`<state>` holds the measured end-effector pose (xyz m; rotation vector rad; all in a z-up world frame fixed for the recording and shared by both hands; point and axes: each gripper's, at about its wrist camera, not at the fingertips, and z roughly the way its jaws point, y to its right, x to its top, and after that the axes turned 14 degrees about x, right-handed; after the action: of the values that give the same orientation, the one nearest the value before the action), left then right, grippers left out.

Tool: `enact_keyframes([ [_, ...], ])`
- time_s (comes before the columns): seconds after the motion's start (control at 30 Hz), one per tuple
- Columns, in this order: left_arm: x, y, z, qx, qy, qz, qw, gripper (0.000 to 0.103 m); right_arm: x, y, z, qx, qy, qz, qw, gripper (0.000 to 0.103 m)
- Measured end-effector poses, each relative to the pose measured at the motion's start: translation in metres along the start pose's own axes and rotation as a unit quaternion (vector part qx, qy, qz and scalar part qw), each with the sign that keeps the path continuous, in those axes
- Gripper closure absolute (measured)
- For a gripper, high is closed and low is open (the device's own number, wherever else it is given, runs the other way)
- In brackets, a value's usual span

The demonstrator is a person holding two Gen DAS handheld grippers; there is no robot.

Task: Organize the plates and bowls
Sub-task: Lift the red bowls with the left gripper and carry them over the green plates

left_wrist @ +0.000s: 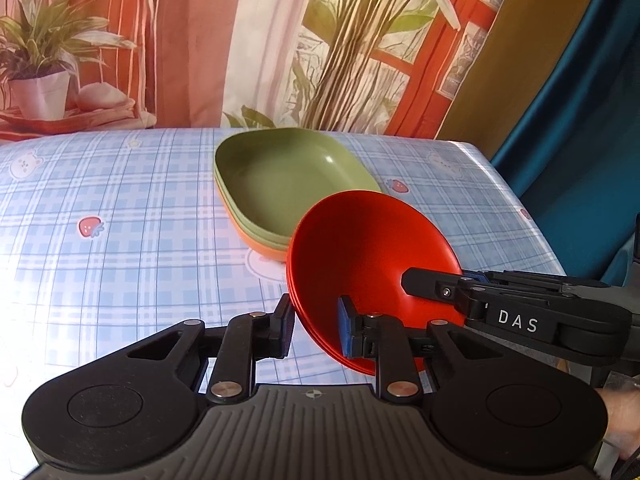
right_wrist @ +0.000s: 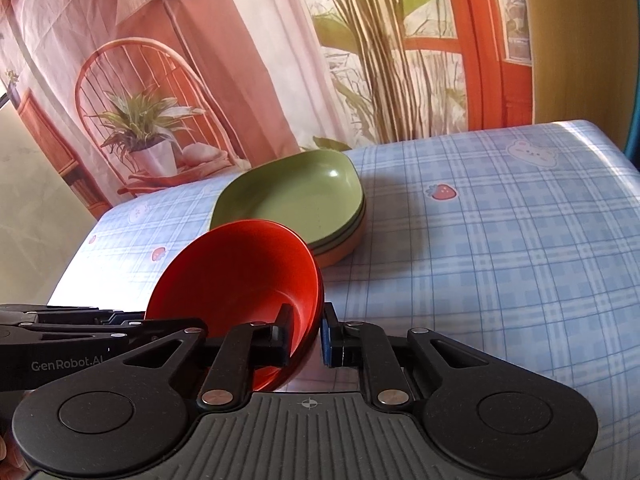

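Note:
A stack of red bowls (left_wrist: 360,248) hangs tilted above the table, just in front of a stack of green plates (left_wrist: 288,184) with an orange plate at the bottom. My left gripper (left_wrist: 316,330) is shut on the bowls' near-left rim. My right gripper (right_wrist: 306,334) is shut on the opposite rim of the red bowls (right_wrist: 240,276), and it shows reaching in from the right in the left wrist view (left_wrist: 432,286). The green plates (right_wrist: 296,200) sit behind the bowls in the right wrist view.
The table (left_wrist: 120,208) has a blue plaid cloth with strawberry and bear prints. A printed curtain backdrop (left_wrist: 200,40) hangs behind its far edge. A blue drape (left_wrist: 580,120) stands past the right edge.

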<state>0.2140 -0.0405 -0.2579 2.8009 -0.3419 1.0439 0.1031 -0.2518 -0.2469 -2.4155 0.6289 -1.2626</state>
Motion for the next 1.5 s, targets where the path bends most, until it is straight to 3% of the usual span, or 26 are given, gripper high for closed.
enact_keyframes([
  [0.4, 0.038, 0.000, -0.010, 0.001, 0.045, -0.006, 0.9990, 0.079, 0.049, -0.007, -0.001, 0.005, 0.018, -0.034, 0.999, 0.090],
  [0.83, 0.076, -0.005, 0.029, 0.012, 0.052, -0.019, 0.9984, 0.079, 0.093, 0.006, 0.040, -0.006, 0.022, -0.045, 0.999, 0.090],
  [1.17, 0.067, -0.013, 0.063, 0.015, 0.020, -0.020, 0.9995, 0.079, 0.085, 0.025, 0.079, -0.008, -0.008, -0.027, 1.000, 0.090],
  [1.5, 0.060, -0.012, 0.077, 0.021, 0.012, -0.011, 0.9997, 0.078, 0.077, 0.030, 0.089, -0.018, -0.022, -0.028, 0.999, 0.090],
])
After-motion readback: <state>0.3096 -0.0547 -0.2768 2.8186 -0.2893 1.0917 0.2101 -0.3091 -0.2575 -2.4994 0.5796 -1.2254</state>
